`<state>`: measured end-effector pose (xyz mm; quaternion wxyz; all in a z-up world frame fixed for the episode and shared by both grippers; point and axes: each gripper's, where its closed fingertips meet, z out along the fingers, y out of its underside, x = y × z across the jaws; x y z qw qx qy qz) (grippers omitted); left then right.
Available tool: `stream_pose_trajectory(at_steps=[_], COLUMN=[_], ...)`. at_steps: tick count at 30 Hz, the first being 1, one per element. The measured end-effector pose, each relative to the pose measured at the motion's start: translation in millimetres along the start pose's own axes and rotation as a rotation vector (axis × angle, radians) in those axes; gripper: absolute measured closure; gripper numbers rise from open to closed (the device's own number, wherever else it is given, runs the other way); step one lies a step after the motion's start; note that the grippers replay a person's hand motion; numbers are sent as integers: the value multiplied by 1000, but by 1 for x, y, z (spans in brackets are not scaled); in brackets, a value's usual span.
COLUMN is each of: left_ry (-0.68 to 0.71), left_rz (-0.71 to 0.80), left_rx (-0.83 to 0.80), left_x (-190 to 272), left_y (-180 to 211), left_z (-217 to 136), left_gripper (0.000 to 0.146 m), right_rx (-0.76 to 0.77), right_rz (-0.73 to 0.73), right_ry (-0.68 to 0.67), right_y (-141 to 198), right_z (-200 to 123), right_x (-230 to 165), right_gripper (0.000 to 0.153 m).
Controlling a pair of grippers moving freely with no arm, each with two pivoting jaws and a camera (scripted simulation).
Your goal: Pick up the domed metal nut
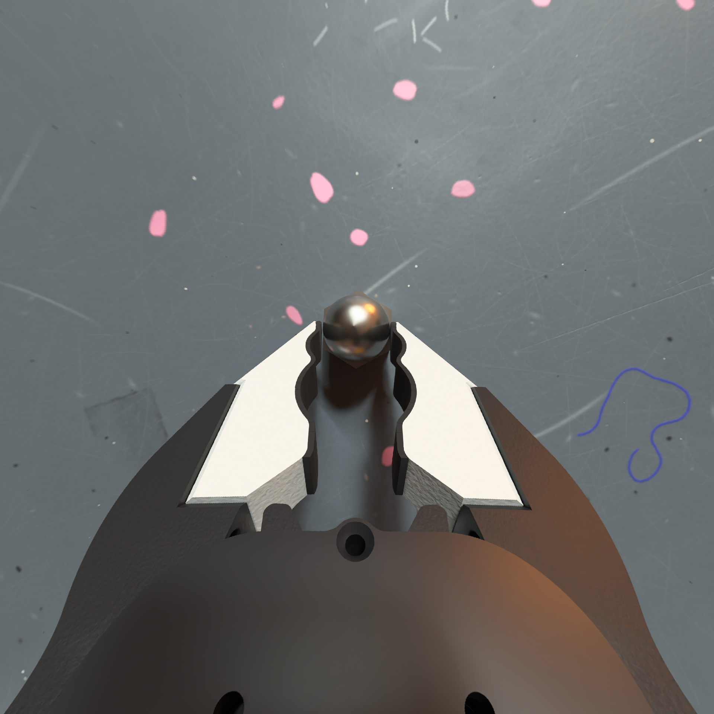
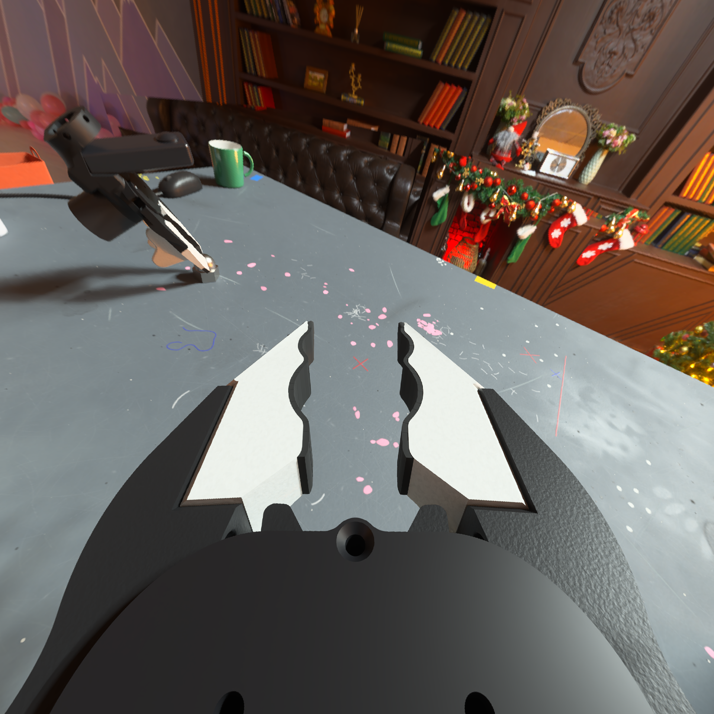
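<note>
The domed metal nut, a shiny round cap on a hexagonal base, sits between my left gripper's fingertips. Both fingertips touch the sides of the dome. In the right wrist view the nut rests on the grey table at the far left, and the left gripper slants down onto it from the left. My right gripper is open and empty, above the middle of the table and well apart from the nut.
A green mug and a dark computer mouse stand at the table's far end behind the left gripper. The table's right edge runs diagonally, with a dark leather sofa beyond it. Pink paint spots and a blue squiggle mark the tabletop.
</note>
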<state>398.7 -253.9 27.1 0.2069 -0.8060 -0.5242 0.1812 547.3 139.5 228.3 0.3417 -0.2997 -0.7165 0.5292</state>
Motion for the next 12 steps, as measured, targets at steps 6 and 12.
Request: stream_pose_trajectory(at_steps=[6, 12], left_ry=[-87, 182], left_rz=[22, 256], left_rx=[440, 929], left_x=[17, 112], left_y=[-35, -44], left_z=[-71, -164], left_gripper=[112, 112], right_rx=[60, 65], right_rz=[69, 239], right_ry=[-92, -376], right_y=[-9, -7], right_z=[-8, 22], right_x=[-1, -40], right_gripper=[109, 107])
